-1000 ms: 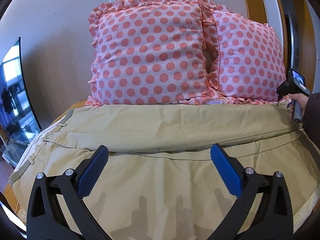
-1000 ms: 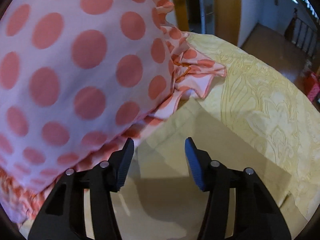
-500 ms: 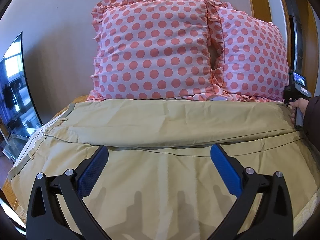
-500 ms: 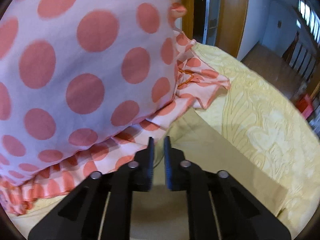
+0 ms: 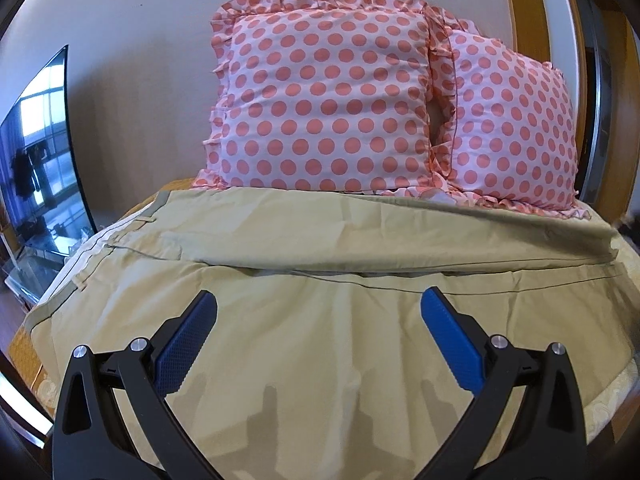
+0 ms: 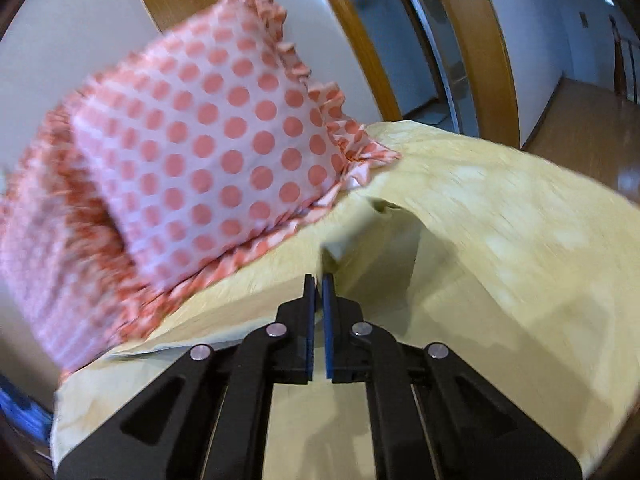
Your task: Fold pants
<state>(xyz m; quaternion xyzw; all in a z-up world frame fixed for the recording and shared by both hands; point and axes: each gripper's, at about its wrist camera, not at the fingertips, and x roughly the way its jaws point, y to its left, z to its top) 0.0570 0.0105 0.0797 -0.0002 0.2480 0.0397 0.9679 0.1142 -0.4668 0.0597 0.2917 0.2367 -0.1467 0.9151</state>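
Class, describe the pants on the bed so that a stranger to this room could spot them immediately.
Find the bed with two pink polka-dot pillows against the wall. Spread flat in front of them lie the pants. Unlike the patterned yellow bedspread beneath, they are plain khaki, with belt loops along one edge.

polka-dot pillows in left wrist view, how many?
2. The larger pillow stands upright against the wall behind the pants; the second pillow stands right of it, its left edge tucked behind the first. Anything behind them is hidden.
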